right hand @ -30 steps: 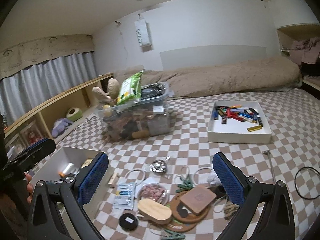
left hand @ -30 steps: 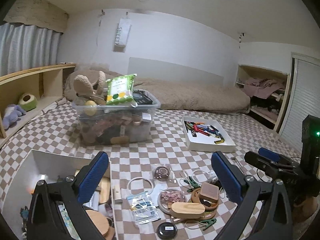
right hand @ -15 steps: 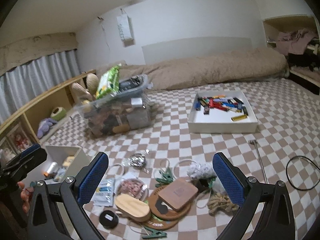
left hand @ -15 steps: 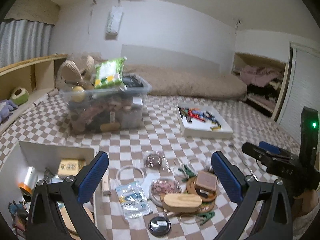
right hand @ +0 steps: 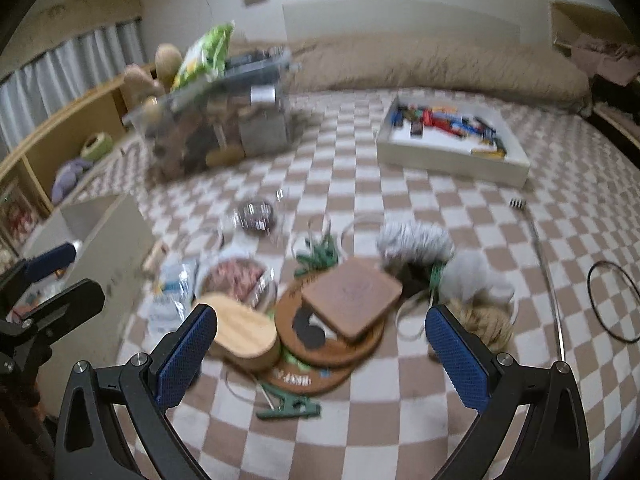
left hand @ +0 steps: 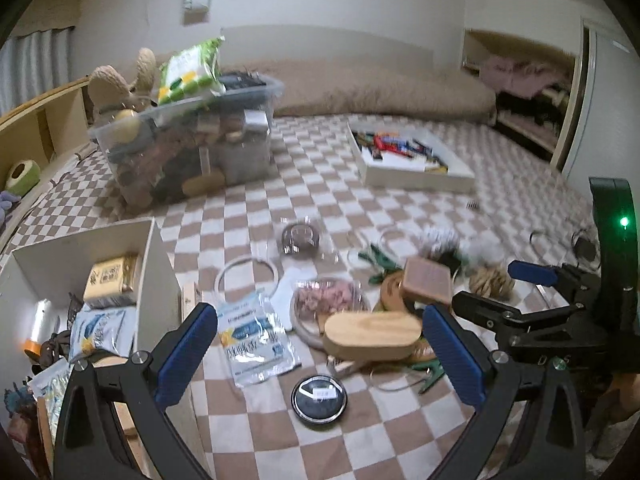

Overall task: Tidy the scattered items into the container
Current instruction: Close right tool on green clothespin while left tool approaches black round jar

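Both grippers have dropped and tipped forward over the past second, so the pile of clutter on the checked bedcover now fills the lower half of each view instead of sitting small at the bottom edge. The left gripper [left hand: 316, 354] hangs with its fingers spread wide and holding nothing, above a black round tin [left hand: 319, 399] and a clear plastic packet [left hand: 256, 340]. The right gripper [right hand: 320, 354] is likewise wide open and empty, poised over an oval wooden lid [right hand: 244, 330] and a square brown coaster [right hand: 352, 294] resting on stacked round cork mats [right hand: 320, 354]. Just to the left of the pile stands the open white box [left hand: 158, 280], which I take to be the container; it already holds a yellow packet and some other things, while most of the items lie outside it. Behind the coaster lie green clips [right hand: 320, 254], a grey fluffy bundle [right hand: 414, 240] and a coil of twine [right hand: 486, 320]. Farther back sit an overfull clear storage bin [left hand: 192, 148] and a white tray of small coloured things [left hand: 408, 158]. The descent suggests a first pick is about to begin, probably the lid or the coaster, though motion blur makes the target uncertain.
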The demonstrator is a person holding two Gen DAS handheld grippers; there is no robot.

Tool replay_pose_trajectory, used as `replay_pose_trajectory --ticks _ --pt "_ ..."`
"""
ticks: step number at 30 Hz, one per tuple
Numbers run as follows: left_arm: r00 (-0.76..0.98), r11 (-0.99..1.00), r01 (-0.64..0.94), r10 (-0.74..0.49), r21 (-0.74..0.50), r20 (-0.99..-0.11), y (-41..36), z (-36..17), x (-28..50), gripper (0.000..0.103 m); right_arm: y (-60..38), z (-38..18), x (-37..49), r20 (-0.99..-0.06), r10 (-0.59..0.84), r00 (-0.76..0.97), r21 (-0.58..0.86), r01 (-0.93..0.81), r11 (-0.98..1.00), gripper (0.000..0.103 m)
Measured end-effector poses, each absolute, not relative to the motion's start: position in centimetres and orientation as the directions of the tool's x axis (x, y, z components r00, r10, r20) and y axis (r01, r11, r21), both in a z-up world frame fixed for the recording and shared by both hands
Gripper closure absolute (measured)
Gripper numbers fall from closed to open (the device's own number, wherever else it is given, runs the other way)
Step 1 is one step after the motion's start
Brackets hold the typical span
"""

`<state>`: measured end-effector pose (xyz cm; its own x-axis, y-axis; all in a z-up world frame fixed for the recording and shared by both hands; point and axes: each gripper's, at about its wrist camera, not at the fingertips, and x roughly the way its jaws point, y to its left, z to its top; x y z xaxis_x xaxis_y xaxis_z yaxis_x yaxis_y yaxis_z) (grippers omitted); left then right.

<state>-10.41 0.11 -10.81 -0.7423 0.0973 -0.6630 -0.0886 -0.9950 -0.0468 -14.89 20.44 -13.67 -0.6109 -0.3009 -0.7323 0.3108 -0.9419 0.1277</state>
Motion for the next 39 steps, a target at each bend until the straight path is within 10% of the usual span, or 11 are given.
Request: replay_pose_trajectory --ticks 27,39 --pt "-0.598 -0.987 -0.134 0.009 0.089 -0.802 1.3 -17.7 -10.5 0.000 17.2 -21.3 -14.4 -0.900 -0.185 -0.394 0.020 0.387 -0.922 0.000" --pt "-0.578 -0.993 -0.110 0.088 -0.029 -0.811 0.6 -19.4 -11.1 0.000 17.8 -22.1 -14.8 -0.906 -0.165 -0.390 0.007 0.375 -0.927 0.000"
